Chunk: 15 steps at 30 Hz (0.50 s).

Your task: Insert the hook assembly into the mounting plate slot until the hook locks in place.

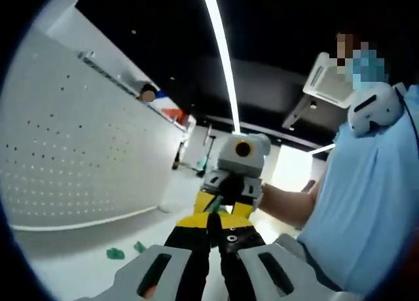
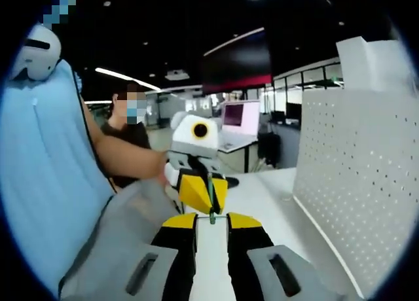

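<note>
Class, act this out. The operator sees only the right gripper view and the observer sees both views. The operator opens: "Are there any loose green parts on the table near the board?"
Observer: Yes. The left gripper view shows two small green pieces lying on the table by the foot of the pegboard.
Operator: How do the left gripper's jaws look from behind?
Observer: The left gripper has its jaws meeting at the tips, pinching a thin green hook piece.
Operator: And mine, seen from the front?
Observer: The right gripper faces it, with its yellow jaws apart on either side of that piece.
</note>
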### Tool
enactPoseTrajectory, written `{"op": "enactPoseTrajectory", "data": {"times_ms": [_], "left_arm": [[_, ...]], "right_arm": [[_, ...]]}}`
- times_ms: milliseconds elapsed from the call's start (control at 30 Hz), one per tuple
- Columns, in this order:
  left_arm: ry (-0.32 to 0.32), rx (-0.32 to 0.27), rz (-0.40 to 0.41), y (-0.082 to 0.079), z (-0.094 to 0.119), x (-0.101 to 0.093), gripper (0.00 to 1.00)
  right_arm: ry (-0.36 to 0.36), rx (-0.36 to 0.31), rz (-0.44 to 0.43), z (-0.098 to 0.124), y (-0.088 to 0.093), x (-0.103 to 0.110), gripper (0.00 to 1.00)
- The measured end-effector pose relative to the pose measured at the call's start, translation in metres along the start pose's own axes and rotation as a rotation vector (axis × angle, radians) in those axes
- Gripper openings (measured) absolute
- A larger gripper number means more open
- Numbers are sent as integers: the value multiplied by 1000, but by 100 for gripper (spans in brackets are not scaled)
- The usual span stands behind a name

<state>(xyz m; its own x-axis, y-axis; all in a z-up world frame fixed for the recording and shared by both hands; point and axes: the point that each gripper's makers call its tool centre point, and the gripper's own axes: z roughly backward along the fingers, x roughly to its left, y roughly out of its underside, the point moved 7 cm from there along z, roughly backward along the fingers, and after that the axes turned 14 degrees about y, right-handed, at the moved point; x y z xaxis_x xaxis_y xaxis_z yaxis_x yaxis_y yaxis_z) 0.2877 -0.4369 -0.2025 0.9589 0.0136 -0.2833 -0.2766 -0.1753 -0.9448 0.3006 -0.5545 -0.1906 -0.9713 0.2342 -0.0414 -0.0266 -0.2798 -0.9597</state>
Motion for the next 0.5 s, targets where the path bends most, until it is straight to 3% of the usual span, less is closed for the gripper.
{"op": "enactPoseTrajectory", "data": {"times_ms": [500], "left_arm": [[36,200,-58,-2,-3,-10,8]], "right_arm": [[-38,68,23,1,7,7,15]]}}
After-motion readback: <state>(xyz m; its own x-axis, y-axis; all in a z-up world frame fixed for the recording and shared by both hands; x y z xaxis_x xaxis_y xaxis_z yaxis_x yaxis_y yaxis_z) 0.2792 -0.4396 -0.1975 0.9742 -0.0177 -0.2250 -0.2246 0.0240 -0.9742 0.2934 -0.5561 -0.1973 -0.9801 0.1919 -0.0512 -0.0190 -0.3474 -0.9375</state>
